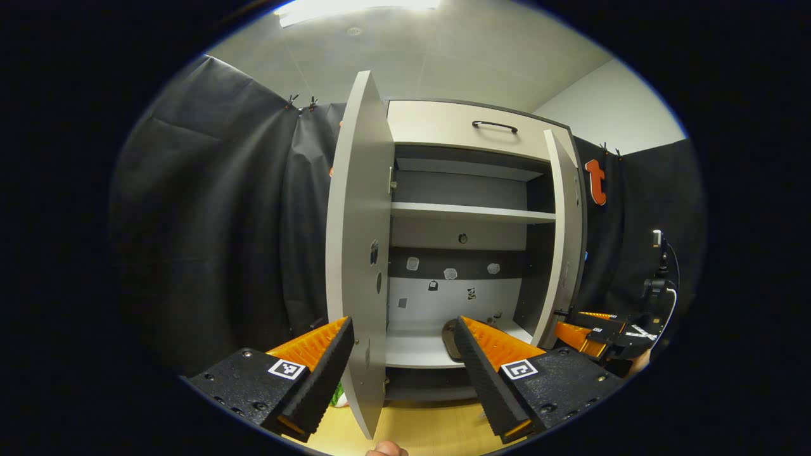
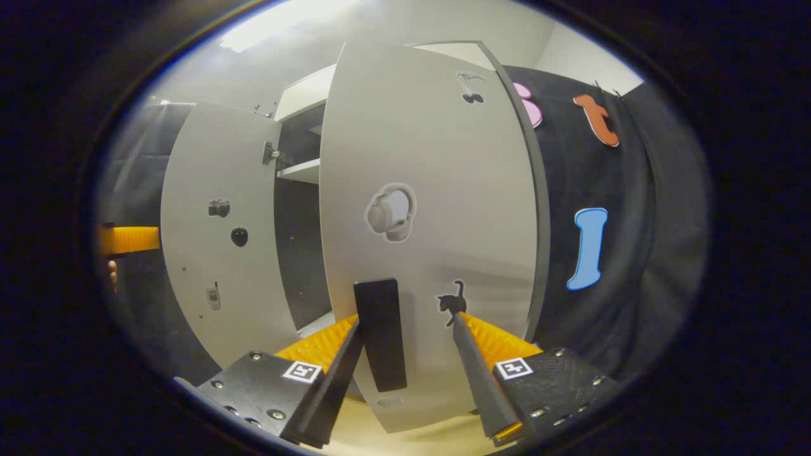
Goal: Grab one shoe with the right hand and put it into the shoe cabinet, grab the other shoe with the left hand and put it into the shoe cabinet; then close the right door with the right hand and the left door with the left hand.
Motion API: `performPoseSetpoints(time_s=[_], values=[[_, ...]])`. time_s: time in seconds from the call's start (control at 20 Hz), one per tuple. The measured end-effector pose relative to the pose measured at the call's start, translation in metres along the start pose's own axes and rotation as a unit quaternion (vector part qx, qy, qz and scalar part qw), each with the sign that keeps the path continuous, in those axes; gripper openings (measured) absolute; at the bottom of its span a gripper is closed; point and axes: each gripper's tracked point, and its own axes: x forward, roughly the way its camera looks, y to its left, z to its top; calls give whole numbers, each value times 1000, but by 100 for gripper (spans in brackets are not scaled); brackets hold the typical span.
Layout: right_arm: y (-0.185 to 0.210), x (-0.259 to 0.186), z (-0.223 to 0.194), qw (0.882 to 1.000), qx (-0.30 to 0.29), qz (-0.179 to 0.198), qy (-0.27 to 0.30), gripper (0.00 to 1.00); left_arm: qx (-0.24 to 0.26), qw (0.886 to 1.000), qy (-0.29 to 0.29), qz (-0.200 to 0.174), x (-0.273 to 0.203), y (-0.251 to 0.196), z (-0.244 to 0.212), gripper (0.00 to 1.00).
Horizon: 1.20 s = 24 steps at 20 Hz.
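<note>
Left door (image 1: 358,266) edge stands between left fingers (image 1: 329,367).

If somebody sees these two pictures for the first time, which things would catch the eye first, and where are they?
In the left gripper view, the tall pale cabinet stands in the middle with both doors open, the left door edge-on between the open tongs. A dark shoe lies on the bottom shelf. In the right gripper view, the right door is close ahead, its black handle between the open tongs.
</note>
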Motion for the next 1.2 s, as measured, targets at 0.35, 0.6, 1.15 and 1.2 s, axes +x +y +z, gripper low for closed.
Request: performPoseSetpoints(time_s=[0.35,0.6,1.15,1.2], values=[[5,21,-2,1000,0,-12,1,84,-8,1000,5,5,5,12,2,96],[9,38,-2,1000,-2,-21,1,86,-5,1000,-2,11,0,23,13,96],[20,76,-3,1000,11,-23,1,84,-17,997,-20,69,-29,73,28,93],[21,78,-3,1000,11,-25,1,84,-18,997,-19,77,-30,79,27,96]])
